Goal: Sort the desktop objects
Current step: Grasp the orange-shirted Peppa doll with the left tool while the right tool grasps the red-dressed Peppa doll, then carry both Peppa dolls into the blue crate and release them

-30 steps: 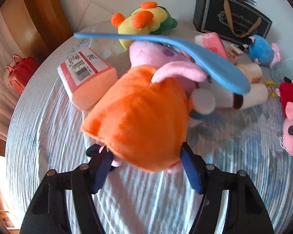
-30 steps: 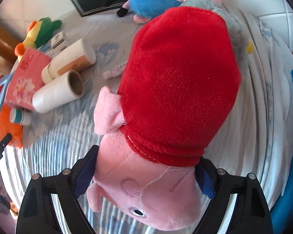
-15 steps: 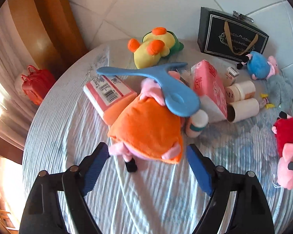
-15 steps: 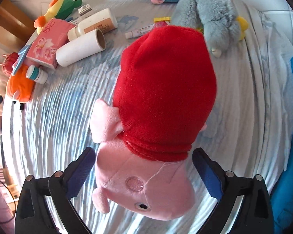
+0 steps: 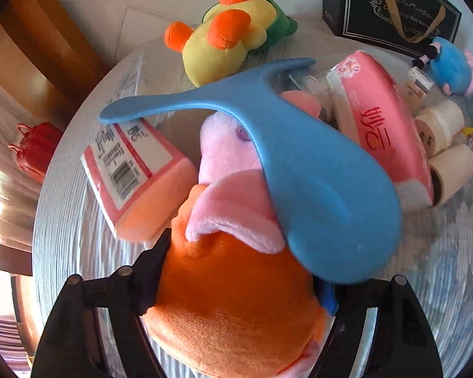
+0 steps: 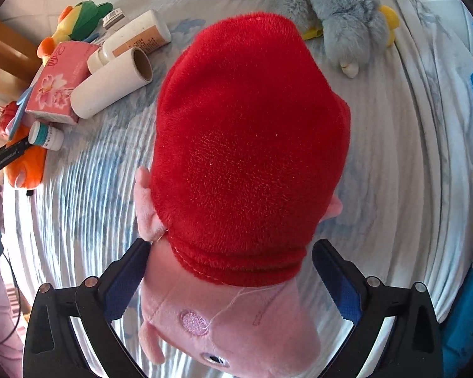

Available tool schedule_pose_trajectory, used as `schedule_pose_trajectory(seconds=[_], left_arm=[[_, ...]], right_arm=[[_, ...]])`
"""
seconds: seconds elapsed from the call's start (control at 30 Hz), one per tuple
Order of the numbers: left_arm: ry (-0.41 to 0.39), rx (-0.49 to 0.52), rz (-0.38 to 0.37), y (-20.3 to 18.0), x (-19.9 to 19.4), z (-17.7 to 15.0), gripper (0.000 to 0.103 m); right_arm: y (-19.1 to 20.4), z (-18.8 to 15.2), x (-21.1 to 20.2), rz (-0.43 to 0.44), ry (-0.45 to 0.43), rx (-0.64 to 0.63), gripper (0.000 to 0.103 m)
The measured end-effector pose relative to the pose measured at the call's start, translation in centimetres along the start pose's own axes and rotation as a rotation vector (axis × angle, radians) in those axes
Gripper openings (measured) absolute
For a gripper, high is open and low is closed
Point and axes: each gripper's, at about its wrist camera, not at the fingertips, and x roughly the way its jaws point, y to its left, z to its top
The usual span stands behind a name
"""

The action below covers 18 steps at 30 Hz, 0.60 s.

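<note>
An orange-dressed pink pig plush (image 5: 236,308) lies on the striped tablecloth (image 6: 394,173), filling the gap of my left gripper (image 5: 244,264). The jaws are closing and both pads sit against the dress's sides. A blue plastic paddle (image 5: 315,195) rests across the pig's head and hides part of the right finger. In the right wrist view a red-dressed pink pig plush (image 6: 249,145) lies head toward the camera between the fingers of my right gripper (image 6: 230,247). That gripper stands wide open, with cloth showing beside the right pad.
Behind the orange pig lie two pink tissue packs (image 5: 378,132) (image 5: 135,176), a yellow-green plush (image 5: 224,41) and a black gift bag (image 5: 391,9). White tubes (image 6: 110,88), a bottle (image 6: 135,37), a small jar (image 6: 45,137) and a grey plush (image 6: 340,15) lie near the red pig.
My left gripper let go of the orange pig, pulled back, then came down close over it again. My right gripper opened off the red pig, which now lies loose between its fingers.
</note>
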Motion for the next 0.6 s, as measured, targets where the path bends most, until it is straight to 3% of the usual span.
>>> schedule_pose_trajectory(seconds=[0.1, 0.27, 0.4, 0.5, 0.6], left_arm=[[0.038, -0.018, -0.073, 0.1, -1.8, -3.7, 0.076], [0.096, -0.028, -0.205, -0.3, -4.8, -10.2, 0.076], [0.1, 0.006, -0.16, -1.8, -5.5, -12.4, 0.079], [0.099, 0.014, -0.132, -2.4, -5.9, -11.9, 0.08], [0.123, 0.045, -0.109, -2.8, -5.3, -11.5, 0.083]], right_arm=[[0.6, -0.6, 0.4, 0.039, 0.027, -0.024, 0.084], [2.3, -2.8, -0.9, 0.055, 0.064, -0.109, 0.082], [3.2, -4.6, -1.1, 0.009, 0.109, -0.168, 0.087], [3.2, -4.8, -1.8, 0.016, 0.097, -0.146, 0.101], [3.5, -4.7, -3.0, 0.013, 0.072, -0.148, 0.103]])
